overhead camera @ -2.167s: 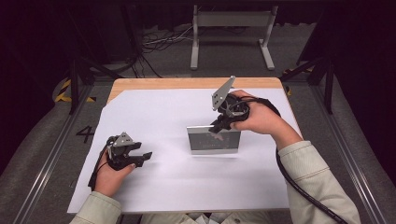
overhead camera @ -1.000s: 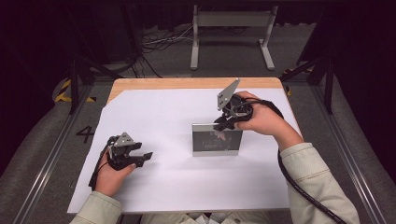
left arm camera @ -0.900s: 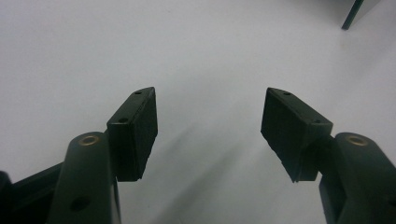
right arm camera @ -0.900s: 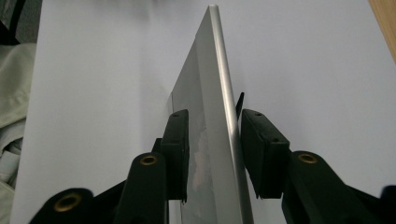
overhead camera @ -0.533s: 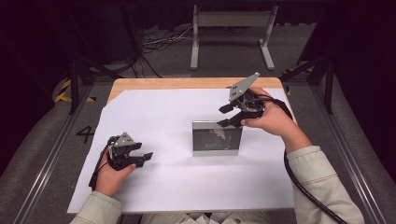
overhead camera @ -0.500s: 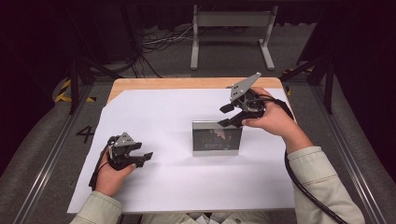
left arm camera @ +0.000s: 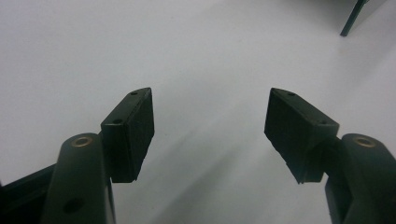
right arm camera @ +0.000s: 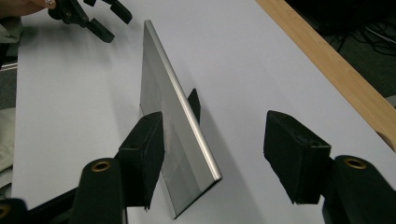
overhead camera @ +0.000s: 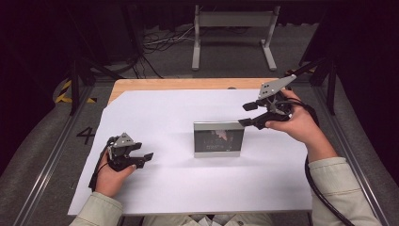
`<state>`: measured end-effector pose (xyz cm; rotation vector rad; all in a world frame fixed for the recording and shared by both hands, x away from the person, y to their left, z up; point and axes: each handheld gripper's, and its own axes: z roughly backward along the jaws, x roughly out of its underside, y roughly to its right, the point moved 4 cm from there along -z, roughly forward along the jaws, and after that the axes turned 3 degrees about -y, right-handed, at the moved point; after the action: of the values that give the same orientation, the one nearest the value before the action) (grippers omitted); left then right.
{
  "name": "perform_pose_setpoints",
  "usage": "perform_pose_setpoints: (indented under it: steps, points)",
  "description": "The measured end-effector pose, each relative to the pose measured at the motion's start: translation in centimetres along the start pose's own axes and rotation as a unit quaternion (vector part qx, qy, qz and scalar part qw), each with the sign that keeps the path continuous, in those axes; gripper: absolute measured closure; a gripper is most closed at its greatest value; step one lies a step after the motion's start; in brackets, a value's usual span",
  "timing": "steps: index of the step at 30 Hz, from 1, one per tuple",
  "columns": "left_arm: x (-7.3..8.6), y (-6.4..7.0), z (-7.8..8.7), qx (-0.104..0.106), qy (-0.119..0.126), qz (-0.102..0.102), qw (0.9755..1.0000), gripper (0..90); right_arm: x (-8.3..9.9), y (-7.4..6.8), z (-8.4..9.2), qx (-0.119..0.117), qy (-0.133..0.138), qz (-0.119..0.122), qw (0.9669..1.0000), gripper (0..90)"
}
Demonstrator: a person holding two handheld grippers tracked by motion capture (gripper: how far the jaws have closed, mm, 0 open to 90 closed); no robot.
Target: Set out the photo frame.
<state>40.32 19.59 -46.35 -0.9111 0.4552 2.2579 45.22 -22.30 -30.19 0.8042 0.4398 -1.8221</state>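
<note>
A silver picture frame stands upright on the white sheet near the table's middle, its glass face toward the person. In the right gripper view the picture frame shows edge-on, propped on a black back stand. My right gripper hovers just right of and above the frame's top right corner. Its jaws have just been opening and now stand wide, touching nothing. My left gripper rests on the sheet at the left, open and empty. In its own view the left gripper frames bare white sheet.
The wooden table edge runs along the far side of the sheet. A grey metal stand and cables lie on the floor beyond. A black cable trails from the right gripper along the sleeve.
My right gripper let go of the frame's top edge, opened, and drew back to the right and slightly up. The frame stays standing. The left hand kept still.
</note>
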Motion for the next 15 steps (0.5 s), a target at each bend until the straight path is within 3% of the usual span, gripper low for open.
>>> perform_pose_setpoints:
  steps: [7,15]
  points:
    - [-0.1,0.0,0.0,0.000,0.000,0.001,1.0000,33.0,1.6,0.3,1.8,0.021,0.012,-0.020,0.9995,36.6]
    - [-0.2,-0.1,0.1,-0.003,0.009,-0.001,1.0000,33.1,3.6,0.7,3.2,0.062,0.041,-0.066,0.9951,33.5]
